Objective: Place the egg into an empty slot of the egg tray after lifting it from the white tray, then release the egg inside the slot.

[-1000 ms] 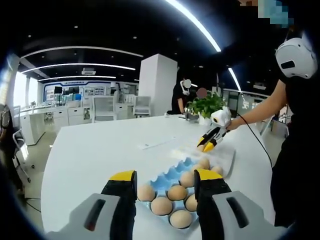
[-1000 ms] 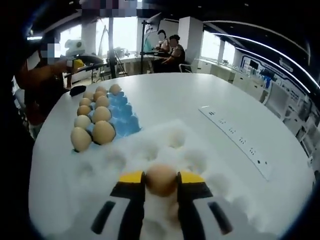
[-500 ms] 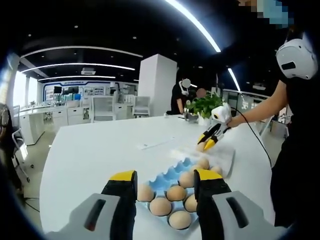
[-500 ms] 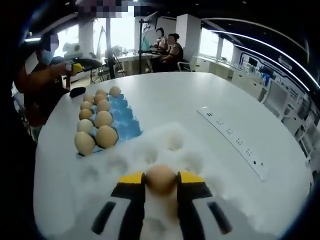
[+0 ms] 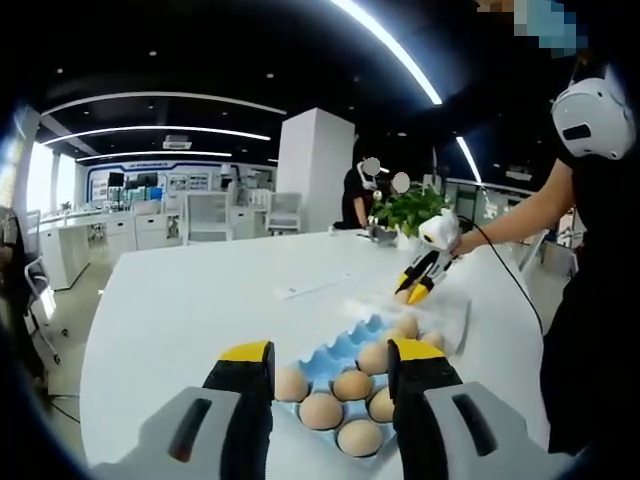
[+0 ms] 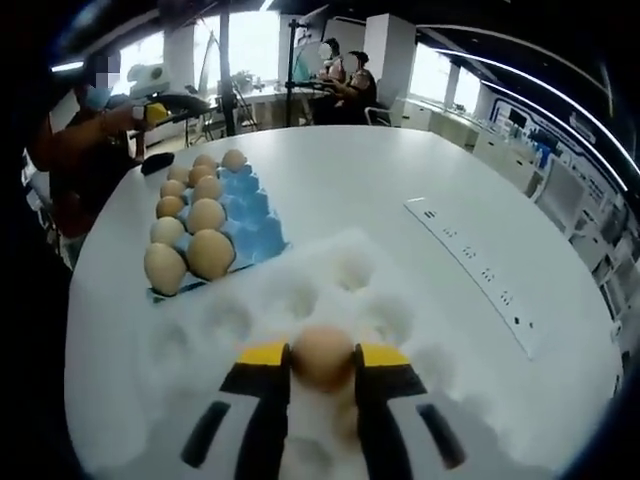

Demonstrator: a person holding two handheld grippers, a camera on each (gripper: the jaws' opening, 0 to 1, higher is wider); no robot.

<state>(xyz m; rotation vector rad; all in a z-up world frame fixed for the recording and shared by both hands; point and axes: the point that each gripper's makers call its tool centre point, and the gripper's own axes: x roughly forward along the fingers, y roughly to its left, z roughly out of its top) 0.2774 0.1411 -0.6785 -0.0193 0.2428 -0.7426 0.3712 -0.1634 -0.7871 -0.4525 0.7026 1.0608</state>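
In the right gripper view the right gripper (image 6: 323,362) had its two yellow-tipped jaws closed against the sides of an egg (image 6: 322,355), which sat gripped between the tips. Beneath and around the held egg lay the white tray (image 6: 230,330), its moulded hollows pale and washed out; whether the egg was clear of the tray or resting in a hollow could not be told from this view. Just beyond the white tray's far left corner stood the blue egg tray (image 6: 258,225), with a double row of brown eggs (image 6: 206,214) along its left side and open blue slots along its right side. A long white power strip (image 6: 480,272) lay on the round white table (image 6: 350,185), well apart to the right. At the table's far left edge a person (image 6: 85,150) held the left gripper (image 6: 152,112)

In the left gripper view the left gripper (image 5: 330,365) hung above the near end of the blue egg tray (image 5: 345,352), its jaws standing wide apart with nothing between them. Brown eggs (image 5: 354,385) showed in the gap below. Farther along the table (image 5: 200,300) the right gripper (image 5: 415,290) pointed down at the white tray (image 5: 440,315), held by a person's outstretched arm (image 5: 515,225). A potted plant (image 5: 412,212) stood behind it
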